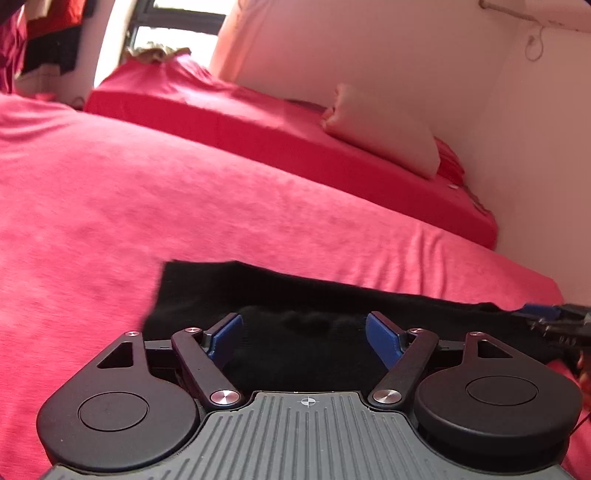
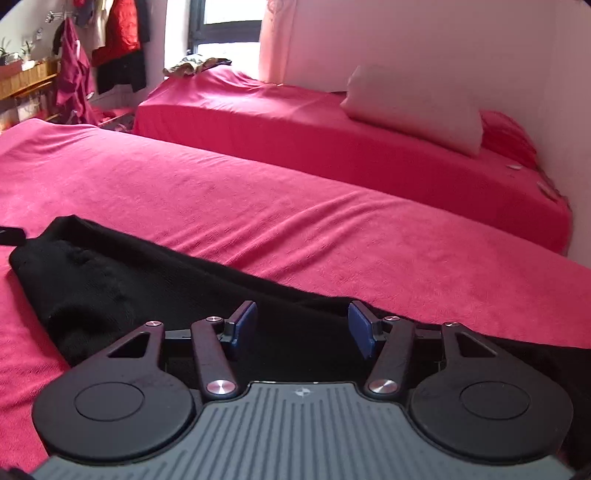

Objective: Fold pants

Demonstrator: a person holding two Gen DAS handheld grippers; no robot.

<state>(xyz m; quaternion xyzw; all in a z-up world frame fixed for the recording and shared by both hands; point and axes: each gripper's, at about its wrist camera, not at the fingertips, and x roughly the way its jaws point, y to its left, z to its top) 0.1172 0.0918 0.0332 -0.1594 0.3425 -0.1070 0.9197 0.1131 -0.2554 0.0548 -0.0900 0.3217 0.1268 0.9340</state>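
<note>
Black pants (image 1: 295,295) lie flat across the near edge of a red-covered bed (image 1: 147,184). My left gripper (image 1: 303,338) is open, its blue pads (image 1: 382,341) spread just above the pants' left end. In the right wrist view the pants (image 2: 147,280) stretch from the far left toward the lower right. My right gripper (image 2: 302,326) is open over the pants' near right part, holding nothing. The right gripper's tip (image 1: 554,319) shows at the left wrist view's right edge, by the pants' edge.
A second red-covered bed (image 2: 332,133) runs behind, with a white pillow (image 2: 417,110) against the white wall (image 2: 443,44). Clothes (image 2: 107,44) hang at the far left beside a window (image 2: 225,33). A wooden shelf (image 2: 26,77) stands far left.
</note>
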